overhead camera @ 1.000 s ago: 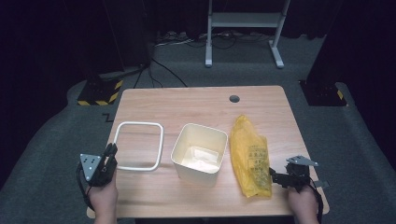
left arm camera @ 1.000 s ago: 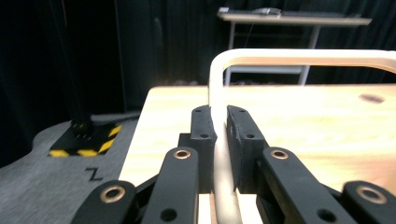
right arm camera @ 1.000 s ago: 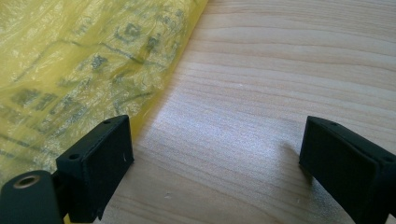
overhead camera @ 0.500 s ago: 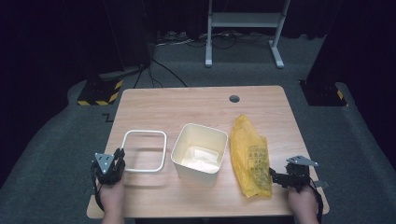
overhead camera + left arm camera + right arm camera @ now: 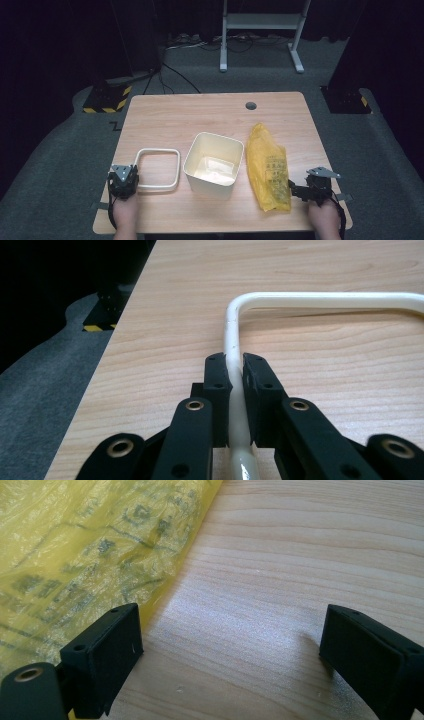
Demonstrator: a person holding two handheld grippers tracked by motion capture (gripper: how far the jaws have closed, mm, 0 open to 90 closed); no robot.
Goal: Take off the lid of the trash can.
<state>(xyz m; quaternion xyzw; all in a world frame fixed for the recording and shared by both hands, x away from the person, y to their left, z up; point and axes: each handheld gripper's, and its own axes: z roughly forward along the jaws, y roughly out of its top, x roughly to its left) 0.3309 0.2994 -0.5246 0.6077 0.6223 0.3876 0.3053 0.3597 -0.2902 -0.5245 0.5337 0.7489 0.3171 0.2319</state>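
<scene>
A white square ring lies flat on the wooden table, left of a cream square tub. My left gripper is at the ring's near left corner. In the left gripper view the gripper is shut on the ring's rim, with both pads pressed against the thin white bar. A yellow plastic bag lies flat to the right of the tub. My right gripper rests open on the table by the bag's near right edge. In the right gripper view the gripper holds nothing, and the bag lies beside the left jaw.
The tub holds something pale at its bottom. A round cable hole is near the table's far edge. A black and yellow striped block and a white stand sit on the grey floor beyond.
My left gripper came in from the table's left edge to the ring's near left corner and shut on the rim. The ring shifted slightly right and nearer. The right gripper stayed still.
</scene>
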